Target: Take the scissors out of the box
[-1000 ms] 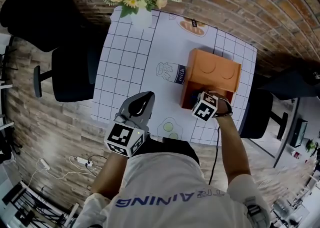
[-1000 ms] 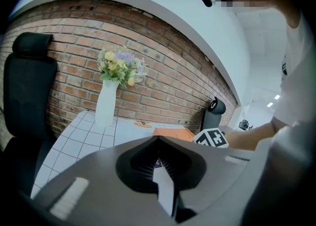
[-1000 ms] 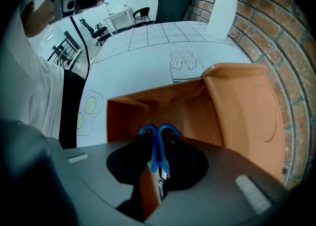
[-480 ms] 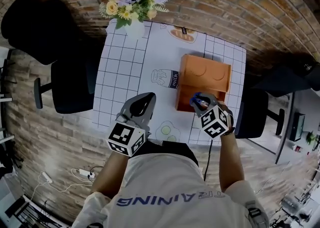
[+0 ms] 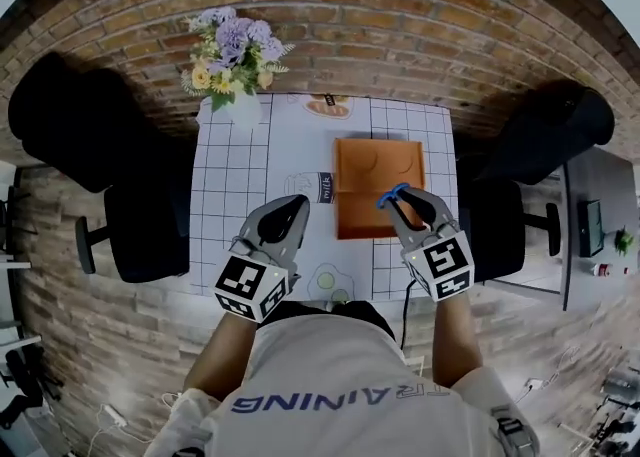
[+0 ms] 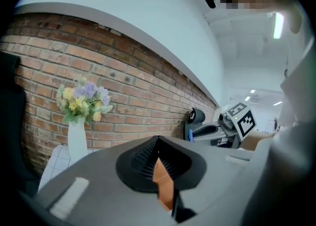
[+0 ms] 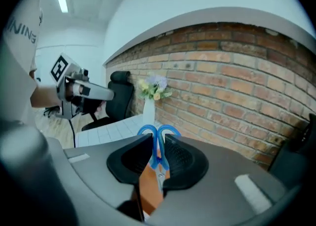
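Observation:
The orange box (image 5: 378, 185) stands on the white grid tablecloth (image 5: 235, 195), to the right of its middle. Above the box's near edge, my right gripper (image 5: 405, 207) is shut on the scissors (image 5: 392, 193). In the right gripper view their blue handle loops (image 7: 159, 132) stick out past the fingertips, and the blades run back between the pads of the right gripper (image 7: 157, 140). Over the cloth's near part, left of the box, my left gripper (image 5: 290, 210) is shut with nothing in it. In the left gripper view a sliver of orange shows below the left gripper (image 6: 158, 142).
A white vase of flowers (image 5: 232, 65) stands at the table's far left corner. Black office chairs (image 5: 60, 125) (image 5: 545, 135) flank the table, and a brick wall (image 5: 400, 15) runs behind it. Milk and egg pictures are printed on the cloth.
My right gripper has come up out of the box with the scissors and rolled, so the blue handles now point away. The left gripper has risen too. The head view has tilted up.

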`<state>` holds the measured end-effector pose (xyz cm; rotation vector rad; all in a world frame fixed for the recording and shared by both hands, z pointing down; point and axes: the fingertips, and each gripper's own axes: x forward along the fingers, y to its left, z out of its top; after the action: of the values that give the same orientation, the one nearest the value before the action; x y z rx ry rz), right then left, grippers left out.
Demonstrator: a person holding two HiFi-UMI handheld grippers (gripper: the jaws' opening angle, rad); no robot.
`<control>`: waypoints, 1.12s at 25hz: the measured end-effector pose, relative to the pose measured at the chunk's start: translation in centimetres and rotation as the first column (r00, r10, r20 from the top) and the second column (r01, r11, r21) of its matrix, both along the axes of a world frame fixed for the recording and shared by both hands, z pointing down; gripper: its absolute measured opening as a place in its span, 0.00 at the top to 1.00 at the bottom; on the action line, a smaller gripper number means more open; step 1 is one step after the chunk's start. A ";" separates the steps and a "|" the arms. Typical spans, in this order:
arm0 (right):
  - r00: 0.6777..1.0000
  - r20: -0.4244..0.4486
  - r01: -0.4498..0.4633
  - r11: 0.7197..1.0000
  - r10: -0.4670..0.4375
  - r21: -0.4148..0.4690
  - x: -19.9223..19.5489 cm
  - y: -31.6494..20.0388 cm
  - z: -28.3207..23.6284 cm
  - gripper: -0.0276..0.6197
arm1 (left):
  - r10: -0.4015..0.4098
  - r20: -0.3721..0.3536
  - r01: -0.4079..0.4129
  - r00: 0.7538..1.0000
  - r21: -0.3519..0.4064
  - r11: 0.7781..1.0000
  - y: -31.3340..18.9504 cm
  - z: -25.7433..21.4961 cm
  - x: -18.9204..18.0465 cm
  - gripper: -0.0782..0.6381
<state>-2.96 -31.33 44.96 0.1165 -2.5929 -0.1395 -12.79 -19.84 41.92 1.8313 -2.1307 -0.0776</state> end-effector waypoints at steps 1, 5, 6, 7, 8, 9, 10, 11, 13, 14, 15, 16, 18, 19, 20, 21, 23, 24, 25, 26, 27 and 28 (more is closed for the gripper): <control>0.999 0.051 -0.020 1.000 0.020 -0.001 0.2 -0.2 -1.5 0.81 | 0.006 0.012 -0.006 1.000 0.014 1.000 -0.2 -0.9 0.1 0.89; 0.948 0.290 -0.119 0.990 0.134 -0.071 1.4 -1.3 -8.0 0.81 | 0.014 0.073 -0.019 0.997 0.075 0.997 -0.8 -4.3 0.2 0.89; 0.925 0.340 -0.144 0.985 0.168 -0.095 1.8 -1.7 -9.2 0.81 | 0.015 0.087 -0.023 0.996 0.091 0.996 -0.9 -5.1 0.1 0.89; 0.904 0.380 -0.163 0.980 0.194 -0.113 2.2 -2.0 -10.2 0.81 | 0.017 0.099 -0.027 0.995 0.105 0.994 -1.0 -5.9 0.1 0.89; 0.890 0.405 -0.176 0.977 0.209 -0.119 2.5 -2.2 -10.9 0.81 | 0.018 0.109 -0.031 0.994 0.116 0.993 -1.0 -6.5 0.0 0.89; 0.884 0.417 -0.180 0.977 0.213 -0.117 2.7 -2.3 -11.5 0.81 | 0.020 0.116 -0.035 0.993 0.125 0.992 -1.0 -7.1 0.0 0.89; 0.881 0.422 -0.180 0.977 0.211 -0.113 2.8 -2.3 -11.8 0.81 | 0.022 0.122 -0.039 0.992 0.131 0.991 -1.0 -7.5 -0.1 0.89; 0.880 0.425 -0.180 0.977 0.211 -0.112 2.8 -2.3 -12.0 0.81 | 0.026 0.126 -0.043 0.992 0.136 0.990 -1.0 -7.8 0.0 0.89; 0.875 0.432 -0.185 0.976 0.218 -0.118 2.9 -2.2 -12.2 0.81 | 0.035 0.131 -0.054 0.991 0.141 0.988 -1.1 -8.0 0.1 0.89; 0.872 0.435 -0.189 0.975 0.223 -0.120 3.0 -2.2 -12.3 0.81 | 0.039 0.132 -0.058 0.991 0.144 0.988 -1.2 -8.1 0.2 0.89; 0.870 0.438 -0.194 0.974 0.227 -0.120 3.1 -2.1 -12.4 0.81 | 0.042 0.132 -0.061 0.990 0.148 0.987 -1.2 -8.2 0.3 0.89; 0.868 0.440 -0.200 0.973 0.231 -0.117 3.1 -2.0 -12.5 0.81 | 0.044 0.131 -0.064 0.990 0.151 0.987 -1.1 -8.3 0.4 0.89; 0.862 0.445 -0.213 0.970 0.243 -0.118 3.4 -2.1 -12.5 0.81 | 0.049 0.130 -0.069 0.990 0.155 0.986 -1.1 -8.4 0.5 0.89; 0.857 0.450 -0.220 0.968 0.251 -0.123 3.5 -2.1 -12.5 0.81 | 0.051 0.131 -0.072 0.990 0.156 0.985 -1.0 -8.5 0.6 0.89; 0.854 0.453 -0.224 0.966 0.257 -0.127 3.6 -2.2 -12.5 0.81 | 0.053 0.132 -0.073 0.990 0.157 0.985 -0.9 -8.5 0.6 0.89; 0.853 0.453 -0.225 0.966 0.259 -0.129 3.7 -2.1 -12.5 0.81 | 0.054 0.131 -0.074 0.990 0.157 0.985 -0.8 -8.5 0.6 0.89; 0.852 0.452 -0.226 0.965 0.262 -0.134 3.7 -2.0 -12.3 0.81 | 0.053 0.129 -0.073 0.990 0.158 0.985 -0.5 -8.6 0.6 0.89; 0.852 0.452 -0.227 0.964 0.265 -0.138 3.7 -2.0 -12.2 0.81 | 0.053 0.127 -0.073 0.990 0.157 0.985 -0.4 -8.6 0.5 0.89; 0.851 0.451 -0.229 0.963 0.268 -0.141 3.7 -1.8 -12.1 0.81 | 0.055 0.126 -0.074 0.991 0.157 0.985 -0.3 -8.6 0.5 0.89; 0.851 0.450 -0.231 0.963 0.271 -0.142 3.7 -1.7 -12.0 0.81 | 0.057 0.124 -0.077 0.991 0.158 0.985 -0.1 -8.6 0.6 0.89; 0.851 0.449 -0.233 0.962 0.272 -0.142 3.7 -1.6 -11.9 0.81 | 0.060 0.123 -0.080 0.991 0.160 0.984 0.0 -8.7 0.6 0.89; 0.851 0.448 -0.234 0.962 0.273 -0.141 3.7 -1.5 -11.9 0.81 | 0.062 0.123 -0.082 0.990 0.163 0.983 0.0 -8.8 0.7 0.89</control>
<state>0.75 -32.84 33.09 0.5204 -3.0220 0.1073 -12.12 -19.82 33.17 2.0540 -2.1926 -0.1393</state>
